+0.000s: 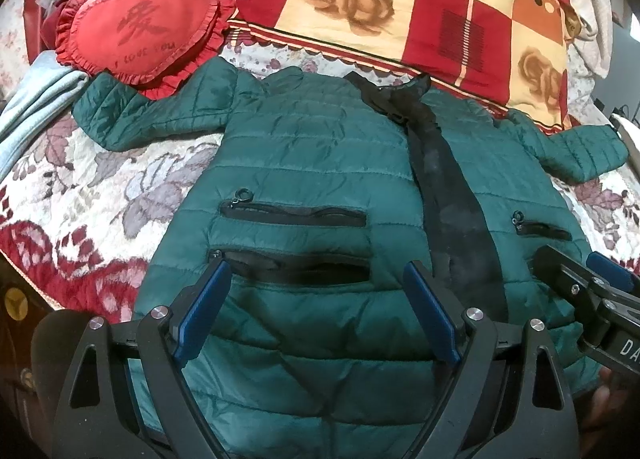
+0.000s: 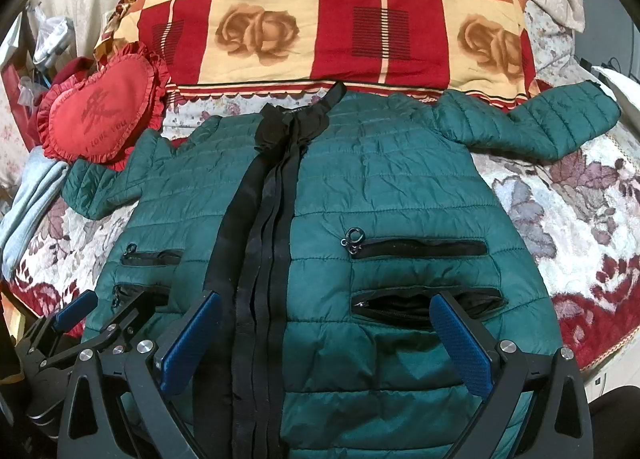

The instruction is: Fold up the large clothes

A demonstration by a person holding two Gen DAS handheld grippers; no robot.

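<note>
A dark green quilted jacket (image 1: 304, 163) lies spread flat, front up, on the bed, sleeves out to both sides, with a black zipper band down the middle. It also fills the right wrist view (image 2: 392, 187). My left gripper (image 1: 316, 279) is open and empty above the jacket's left lower half, near its two zipped pockets. My right gripper (image 2: 324, 311) is open and empty above the right lower half, its left finger next to the black band (image 2: 260, 243). The right gripper also shows at the right edge of the left wrist view (image 1: 588, 279).
A floral bedspread (image 1: 100, 179) lies under the jacket. A red heart-shaped cushion (image 1: 140, 31) touches the left sleeve. A red and cream checked quilt (image 2: 332, 27) lies folded behind the collar. Light blue cloth (image 1: 36, 99) lies at the far left.
</note>
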